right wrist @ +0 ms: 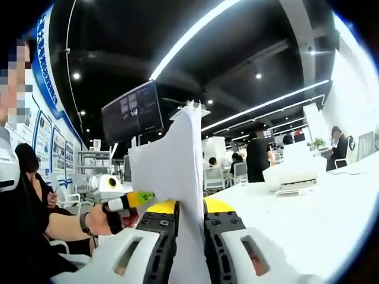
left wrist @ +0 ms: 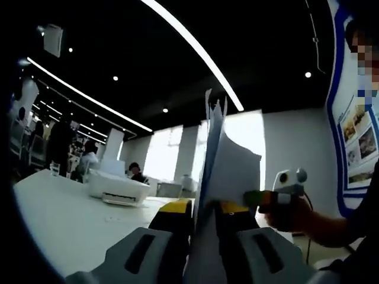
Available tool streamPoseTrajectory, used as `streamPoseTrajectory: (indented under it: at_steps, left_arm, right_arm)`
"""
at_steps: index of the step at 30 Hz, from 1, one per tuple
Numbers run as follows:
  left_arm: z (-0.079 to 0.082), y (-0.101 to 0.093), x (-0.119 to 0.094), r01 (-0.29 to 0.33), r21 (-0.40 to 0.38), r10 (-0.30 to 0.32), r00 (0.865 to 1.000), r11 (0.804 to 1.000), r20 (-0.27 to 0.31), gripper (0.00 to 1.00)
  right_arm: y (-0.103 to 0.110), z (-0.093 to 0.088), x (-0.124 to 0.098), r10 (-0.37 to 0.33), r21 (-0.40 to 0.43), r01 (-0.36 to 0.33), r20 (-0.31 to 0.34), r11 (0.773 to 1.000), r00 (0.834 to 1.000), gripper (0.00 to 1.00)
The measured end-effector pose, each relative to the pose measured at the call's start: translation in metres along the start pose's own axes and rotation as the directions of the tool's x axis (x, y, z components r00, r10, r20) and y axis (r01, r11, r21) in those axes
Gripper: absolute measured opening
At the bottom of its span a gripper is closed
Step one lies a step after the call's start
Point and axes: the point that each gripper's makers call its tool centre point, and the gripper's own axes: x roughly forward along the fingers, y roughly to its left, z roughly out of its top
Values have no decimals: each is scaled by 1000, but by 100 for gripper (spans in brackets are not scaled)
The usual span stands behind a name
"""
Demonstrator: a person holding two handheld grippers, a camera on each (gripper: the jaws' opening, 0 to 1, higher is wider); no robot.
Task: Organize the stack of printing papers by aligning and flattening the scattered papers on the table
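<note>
While the left gripper [left wrist: 203,222] looks along its 2 jaws in the left gripper view, it is clamped on the papers [left wrist: 222,165], which stand upright on edge between the jaws and rise above the table [left wrist: 65,219]. The sheets fan apart at the top, so the edges are not yet flush. The right gripper [left wrist: 260,198] reaches in from the right and meets the far side of the sheets, a hand [left wrist: 290,216] behind it. A printer [left wrist: 118,188] sits well apart on the table.

Seen from the right gripper view, the right gripper [right wrist: 189,222] is likewise closed on the papers [right wrist: 172,165], held upright between its jaws. The left gripper [right wrist: 133,201] comes in from the left onto the same sheets. The printer [right wrist: 296,173] lies off to the right on the table [right wrist: 320,219].

My judgement: this is the squaring step. Ease both grips enough for sheets to slide, keep the stack vertical, tap the bottom edge on the table, then lay it flat.
</note>
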Motion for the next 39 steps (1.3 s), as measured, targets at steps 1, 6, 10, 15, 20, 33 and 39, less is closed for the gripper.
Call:
streamPoseTrajectory:
  at_steps: [1,6,10,15,20,33,39]
  left_arm:
    - [-1,-1,0,5,2,-5,1000,1000,-2,21]
    - [1,0,0,8,15,-8,1000,1000,-11,21]
    - [7,5,-4,11,19,-10,1000,1000,-17,23]
    - [29,14,-17,-14,86,15,1000,996,-14,26]
    - [60,23,-31,-59,181,59,998,982,10,29]
    - [118,10,-43,93,378,-24,983,921,-185,48]
    - [103,-20,-33,238,388,-112,941,890,-319,50]
  right_arm:
    - [0,0,0,-1,-4,1,-3,1000,1000,5]
    - [6,4,-1,28,-33,-29,-17,999,999,0]
    - [6,13,-1,34,-81,-36,-19,996,999,0]
    - [13,37,3,74,-234,-92,-85,968,994,0]
    - [23,56,9,105,-335,-155,-162,930,981,0]
    - [34,46,25,62,-501,-241,-348,831,936,0]
    - [42,41,30,53,-544,-286,-403,789,914,0]
